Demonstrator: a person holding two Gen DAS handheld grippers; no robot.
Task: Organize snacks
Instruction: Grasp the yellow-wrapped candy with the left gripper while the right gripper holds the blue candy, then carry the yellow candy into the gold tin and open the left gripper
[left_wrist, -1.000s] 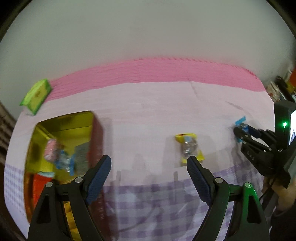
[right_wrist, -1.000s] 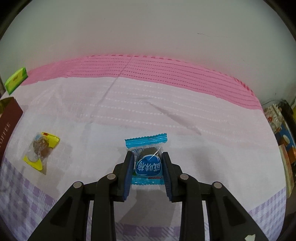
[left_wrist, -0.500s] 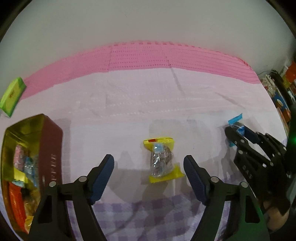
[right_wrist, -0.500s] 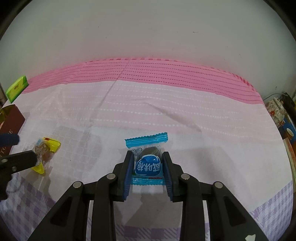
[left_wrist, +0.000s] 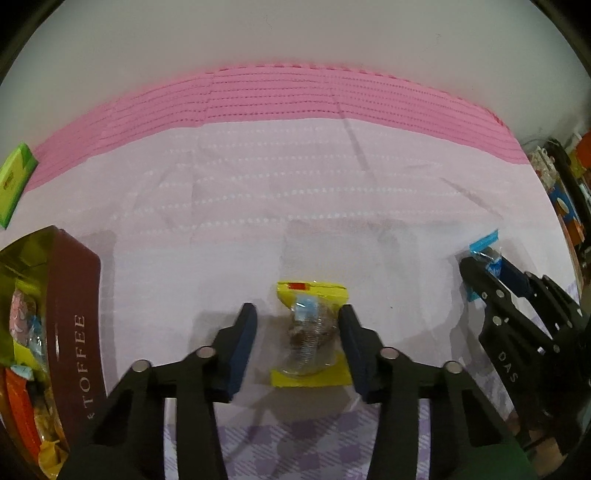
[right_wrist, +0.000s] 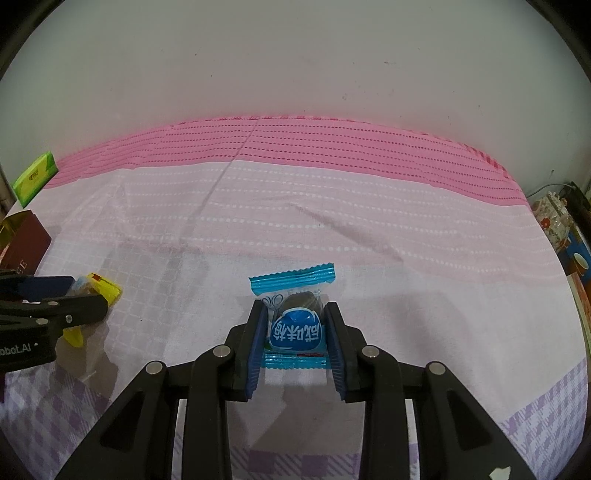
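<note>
Blue-wrapped candy (right_wrist: 295, 325) sits clamped in the right gripper (right_wrist: 295, 332), frame centre. Left gripper (left_wrist: 297, 332) straddles a yellow packet (left_wrist: 310, 336), fingers apart.

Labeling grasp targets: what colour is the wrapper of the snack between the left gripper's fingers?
Yellow ends with a clear middle, on the snack; best seen from the left wrist view.
</note>
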